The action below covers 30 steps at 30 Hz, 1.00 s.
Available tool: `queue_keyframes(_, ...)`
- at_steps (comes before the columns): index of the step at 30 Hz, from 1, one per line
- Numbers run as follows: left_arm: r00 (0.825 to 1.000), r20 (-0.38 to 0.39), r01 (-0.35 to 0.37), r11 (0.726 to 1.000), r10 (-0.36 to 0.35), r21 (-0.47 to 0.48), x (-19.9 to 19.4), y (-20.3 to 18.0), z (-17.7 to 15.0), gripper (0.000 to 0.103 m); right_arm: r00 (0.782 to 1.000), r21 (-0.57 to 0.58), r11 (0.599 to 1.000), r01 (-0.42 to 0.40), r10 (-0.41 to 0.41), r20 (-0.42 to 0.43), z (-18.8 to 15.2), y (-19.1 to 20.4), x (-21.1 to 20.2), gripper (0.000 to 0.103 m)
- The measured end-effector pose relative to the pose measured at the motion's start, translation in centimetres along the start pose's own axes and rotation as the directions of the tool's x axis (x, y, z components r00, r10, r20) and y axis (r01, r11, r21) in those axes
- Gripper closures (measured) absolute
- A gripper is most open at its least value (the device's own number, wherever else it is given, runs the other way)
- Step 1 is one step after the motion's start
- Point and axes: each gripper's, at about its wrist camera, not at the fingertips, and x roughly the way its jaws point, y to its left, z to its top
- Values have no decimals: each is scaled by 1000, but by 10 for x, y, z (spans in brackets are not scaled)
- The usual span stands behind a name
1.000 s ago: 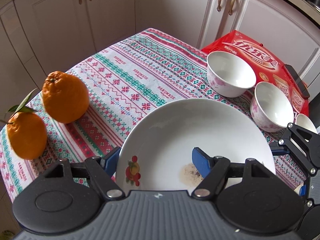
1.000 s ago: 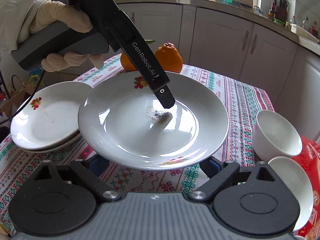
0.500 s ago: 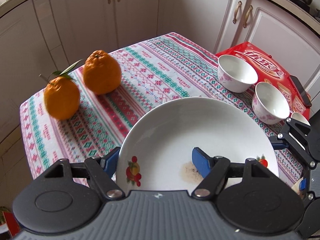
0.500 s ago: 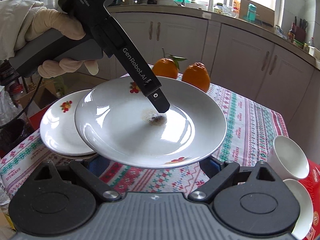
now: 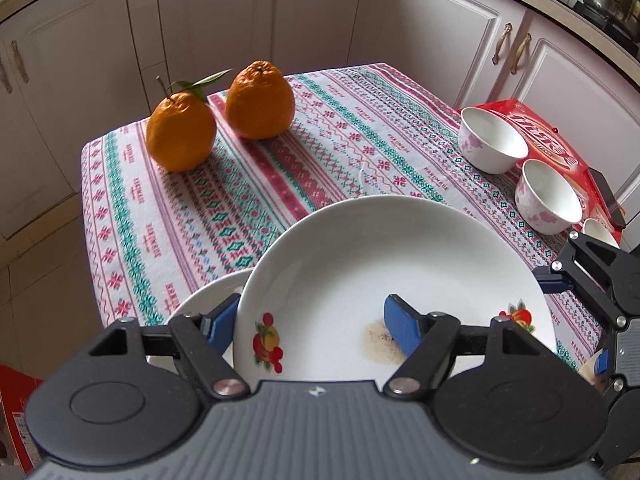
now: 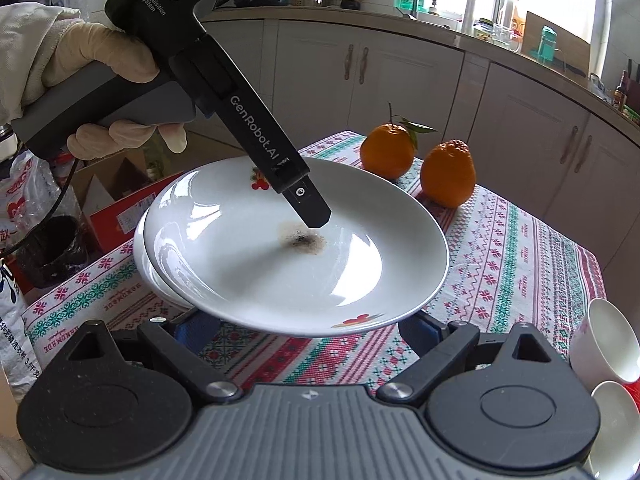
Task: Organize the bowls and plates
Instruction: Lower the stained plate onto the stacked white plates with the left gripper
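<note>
Overhead, glossy round plate (image 5: 380, 264), brown-stained

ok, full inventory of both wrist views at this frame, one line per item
held plate: 1, white with fruit decals and a brown stain at centre, carried above the stack by its rim
plate stack: count unclear, white, table's near-left edge, mostly hidden under the held plate
bowls: 3 seen, white with pink flowers, table's right side
oranges: 2, orange, one with leaves, far table corner
red box: 1, red, under or behind the bowls
tablecloth: 1, red, green and white pattern, covers the table
left gripper: black with blue pads, clamping the held plate
right gripper: black with blue pads, open, below the plate's near rim
gloved hand: cream glove, holding the left gripper's handle
</note>
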Motion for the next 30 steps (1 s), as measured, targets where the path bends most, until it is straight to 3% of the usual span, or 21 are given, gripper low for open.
queue_keyframes(12, 1000, 1, 1, 998, -1, -68, 2, 19, -29, 28, 999, -40, 999, -14, 13, -31, 0, 20, 12, 5)
queue_keyframes(30, 1000, 6, 9, 993, -9, -114, 6, 34, -46, 28, 999, -97, 995, -13, 9, -43, 2, 35, 17, 5)
